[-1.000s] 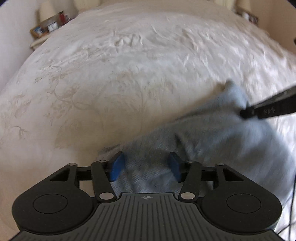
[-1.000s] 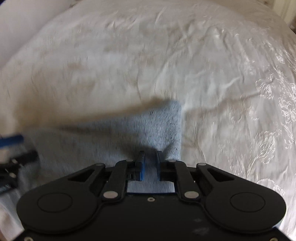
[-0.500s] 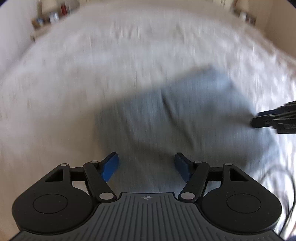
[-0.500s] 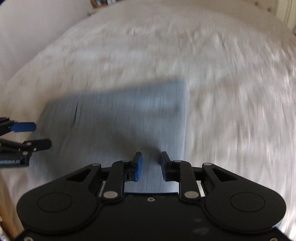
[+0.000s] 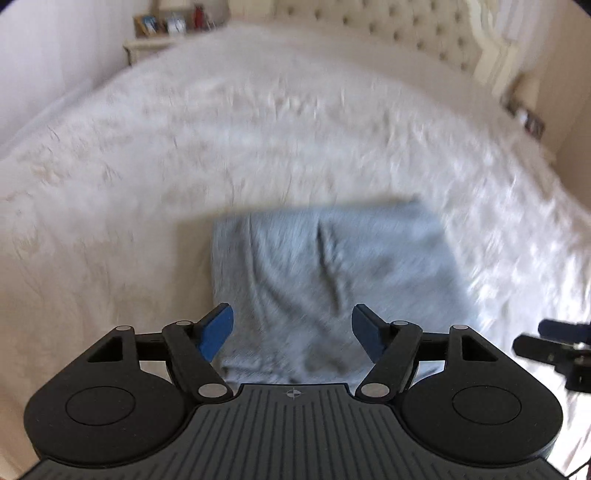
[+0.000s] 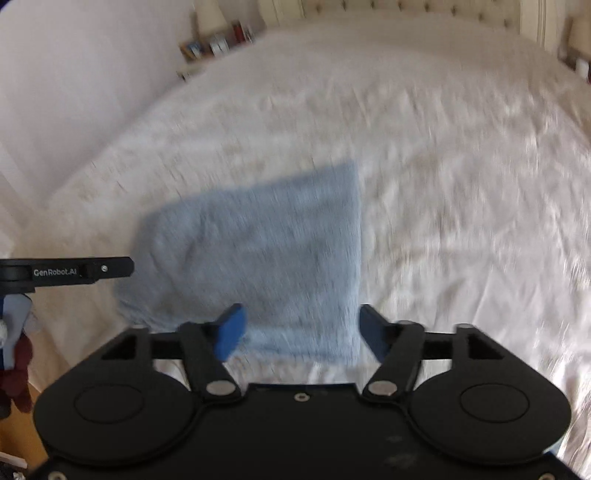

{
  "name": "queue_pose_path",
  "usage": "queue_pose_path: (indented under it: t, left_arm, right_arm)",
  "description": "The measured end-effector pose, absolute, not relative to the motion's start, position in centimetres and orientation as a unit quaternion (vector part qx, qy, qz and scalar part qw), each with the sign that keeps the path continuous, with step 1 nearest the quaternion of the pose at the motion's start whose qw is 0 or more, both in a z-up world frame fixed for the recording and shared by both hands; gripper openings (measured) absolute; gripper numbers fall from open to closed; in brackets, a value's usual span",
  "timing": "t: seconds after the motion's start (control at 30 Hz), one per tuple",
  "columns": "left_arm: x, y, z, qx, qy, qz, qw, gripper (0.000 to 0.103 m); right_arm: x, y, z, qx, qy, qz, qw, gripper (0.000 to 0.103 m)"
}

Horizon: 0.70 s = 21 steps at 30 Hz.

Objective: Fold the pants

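We hold the left gripper (image 5: 291, 334), black with blue pads, above the near edge of the bed; its jaws stand apart and have just been opening a little further, with nothing pinched between the pads, only cloth lying on the bed below them. The right gripper (image 6: 301, 332), same build, hangs likewise released: its jaws have just been opening wide, and nothing is clamped between them.

Beneath and just beyond both grippers we see the folded light blue knit pants (image 5: 332, 273), lying flat as a rough rectangle on the white embroidered bedspread (image 5: 258, 147), close to the near edge of the bed. In the right wrist view the pants (image 6: 258, 251) show a straight right edge and a softer, rounded left side; a few creases run across the top layer. Neither gripper touches the cloth, as far as the blurred frames let us tell.

Farther off, the bedspread runs bare to the cream tufted headboard (image 5: 406, 33). At the far left corner stands a small bedside table (image 5: 147, 46) with blurred small items on top.
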State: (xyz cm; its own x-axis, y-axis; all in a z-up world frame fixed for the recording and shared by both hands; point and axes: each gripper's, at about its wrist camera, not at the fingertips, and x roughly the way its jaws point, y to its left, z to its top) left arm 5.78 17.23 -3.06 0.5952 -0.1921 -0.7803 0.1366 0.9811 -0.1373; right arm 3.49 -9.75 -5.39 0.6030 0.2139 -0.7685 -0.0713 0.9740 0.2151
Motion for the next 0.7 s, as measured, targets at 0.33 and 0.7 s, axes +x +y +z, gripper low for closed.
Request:
queue_pose_path:
  t: [0.33, 0.7]
  left_arm:
    - [2.4, 14.0, 2.7, -0.042, 0.406, 0.012, 0.913, 0.07]
    - [-1.6, 9.5, 4.6, 0.043, 0.439, 0.058, 0.896, 0.07]
  right_arm:
    - [0.4, -10.6, 0.4, 0.061, 0.393, 0.104, 0.911, 0.103]
    - [-2.6, -10.7, 3.2, 0.002, 0.412, 0.028, 0.911, 0.103]
